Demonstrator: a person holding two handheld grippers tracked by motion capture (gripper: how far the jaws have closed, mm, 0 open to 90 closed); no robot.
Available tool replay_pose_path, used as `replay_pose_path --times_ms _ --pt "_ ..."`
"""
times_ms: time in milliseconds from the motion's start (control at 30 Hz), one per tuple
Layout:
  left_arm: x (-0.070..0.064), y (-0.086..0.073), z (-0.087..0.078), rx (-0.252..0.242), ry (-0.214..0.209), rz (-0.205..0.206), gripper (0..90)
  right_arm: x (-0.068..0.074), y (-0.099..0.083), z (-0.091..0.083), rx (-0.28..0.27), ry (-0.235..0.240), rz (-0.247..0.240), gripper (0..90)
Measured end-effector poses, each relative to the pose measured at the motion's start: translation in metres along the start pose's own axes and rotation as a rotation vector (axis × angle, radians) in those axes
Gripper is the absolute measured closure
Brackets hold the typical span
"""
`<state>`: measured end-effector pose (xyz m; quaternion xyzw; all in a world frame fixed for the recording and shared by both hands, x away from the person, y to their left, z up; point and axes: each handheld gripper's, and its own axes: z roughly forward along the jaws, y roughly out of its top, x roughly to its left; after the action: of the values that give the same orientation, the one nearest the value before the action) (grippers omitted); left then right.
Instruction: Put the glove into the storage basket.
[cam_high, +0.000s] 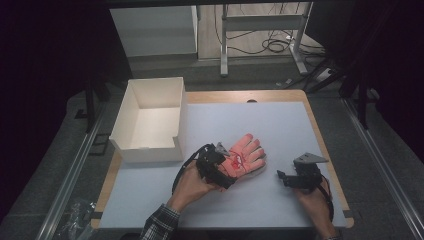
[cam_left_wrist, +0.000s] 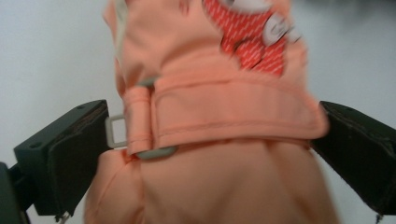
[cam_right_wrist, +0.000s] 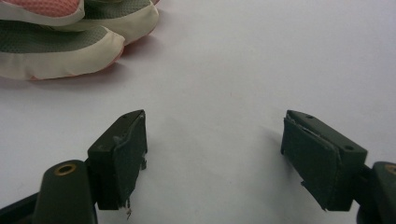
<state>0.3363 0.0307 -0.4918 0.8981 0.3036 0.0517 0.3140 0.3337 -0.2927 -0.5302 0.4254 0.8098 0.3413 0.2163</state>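
Left gripper jaws flank the glove cuff, fingers pointing up-right; right gripper jaws apart.

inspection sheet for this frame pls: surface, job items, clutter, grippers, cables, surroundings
Surface: pale mat on a wood-edged table.
Job's things: orange glove flat mid-mat, fingers pointing away from the person; white box open and empty, at the table's left edge.
Clutter: nothing seen on the mat.
Grippers: left gripper jaws either side of the glove's cuff strap; contact unclear. Right gripper open over bare mat, near the fingertips.
Cables: black cable loops from the left gripper; more on the floor behind.
Surroundings: white frame legs beyond the table; dark sides.
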Motion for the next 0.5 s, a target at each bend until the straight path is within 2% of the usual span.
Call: replay_pose_path --times_ms 67,100,167,233,367,400,467,500 --pt "0.001 -0.002 0.005 0.029 0.011 0.011 0.0 0.0 0.0 0.0 0.0 0.0 0.0 22.8" --pt "0.003 -0.004 0.01 0.042 -0.001 0.012 0.0 0.0 0.0 0.0 0.0 0.0 0.0 22.8" --pt "0.005 -0.007 0.015 0.038 -0.028 0.002 0.0 0.0 0.0 0.0 0.0 0.0 0.0 22.8" --pt "0.005 -0.009 0.02 0.072 -0.008 0.017 0.0 0.0 0.0 0.0 0.0 0.0 0.0 22.8" --pt "0.006 -0.013 0.03 0.112 -0.004 0.017 0.1 0.0 0.0 0.0 0.001 0.0 -0.001 22.8" --pt "0.005 -0.014 0.031 0.119 0.008 0.026 0.8 0.0 0.0 0.0 0.0 0.0 0.0 22.8" --pt "0.0 -0.017 0.031 0.112 0.045 0.045 2.4 0.0 0.0 0.0 0.001 0.0 -0.001 22.8" --pt "-0.002 -0.017 0.03 0.11 0.048 0.037 3.8 0.0 0.0 0.0 0.001 0.0 -0.001 22.8"
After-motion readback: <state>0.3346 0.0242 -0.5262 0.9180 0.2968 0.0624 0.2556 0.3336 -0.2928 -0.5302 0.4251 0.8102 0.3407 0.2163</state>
